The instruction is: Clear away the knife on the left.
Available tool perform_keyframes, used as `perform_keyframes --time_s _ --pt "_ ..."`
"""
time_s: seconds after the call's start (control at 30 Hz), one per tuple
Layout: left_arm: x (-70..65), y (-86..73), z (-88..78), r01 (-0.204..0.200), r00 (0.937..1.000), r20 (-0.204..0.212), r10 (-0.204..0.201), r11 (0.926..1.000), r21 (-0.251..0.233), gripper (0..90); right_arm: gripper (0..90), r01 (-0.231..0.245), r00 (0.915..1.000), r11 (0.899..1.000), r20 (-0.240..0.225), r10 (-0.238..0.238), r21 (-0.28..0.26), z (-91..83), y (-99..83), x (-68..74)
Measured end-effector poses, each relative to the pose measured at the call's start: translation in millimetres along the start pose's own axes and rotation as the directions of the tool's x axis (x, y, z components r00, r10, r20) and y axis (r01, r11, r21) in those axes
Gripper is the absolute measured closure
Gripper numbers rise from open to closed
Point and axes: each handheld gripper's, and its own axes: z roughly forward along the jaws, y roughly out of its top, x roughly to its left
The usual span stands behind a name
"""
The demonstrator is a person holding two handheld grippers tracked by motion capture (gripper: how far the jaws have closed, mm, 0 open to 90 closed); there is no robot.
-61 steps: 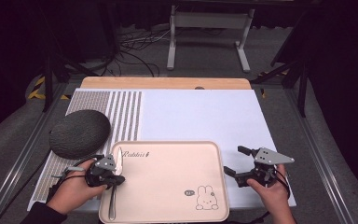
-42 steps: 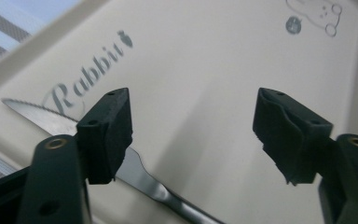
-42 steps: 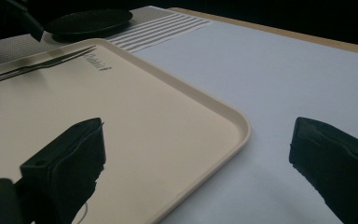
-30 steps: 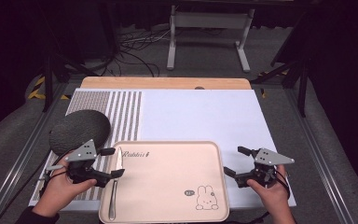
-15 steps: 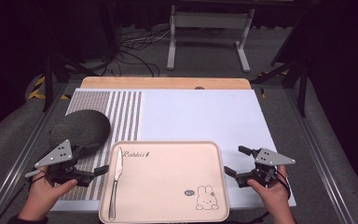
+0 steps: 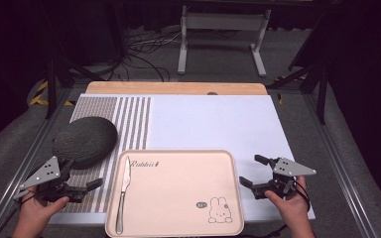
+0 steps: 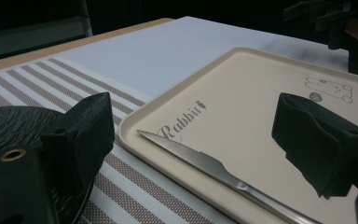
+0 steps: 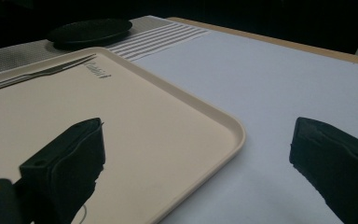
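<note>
My left tongs (image 7: 191,140) gape over the knife (image 7: 205,163) (serrations visible close up); my right tongs (image 6: 258,174) are spread beside the tray (image 6: 178,198).

From my high view, both hands run off the bottom edge; my left hand (image 6: 34,214) is cut at the wrist. The small round mark beside the rabbit on the tray (image 6: 178,153) is too small for me to read. In the left gripper view the knife (image 7: 223,175) loses its handle end past the bottom edge, and the dark plate (image 7: 14,126) sits partly behind my near jaw. In the right gripper view the knife is a faint streak.
</note>
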Motion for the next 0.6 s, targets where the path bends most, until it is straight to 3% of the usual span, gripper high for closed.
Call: perform_keyframes --time_s 0.3,0.6 --pt "0.6 -15.1 8.5 0.002 1.0 -0.006 -0.002 0.9997 0.025 13.6 4.4 -0.007 0.9999 1.0 0.008 0.007 -0.012 -4.4 0.4 -1.6" --pt "3.4 -18.4 8.9 0.044 0.999 -0.006 -0.043 0.9989 0.019 13.6 4.4 -0.013 0.9998 1.0 0.012 0.013 -0.021 -6.8 -0.7 -2.8"
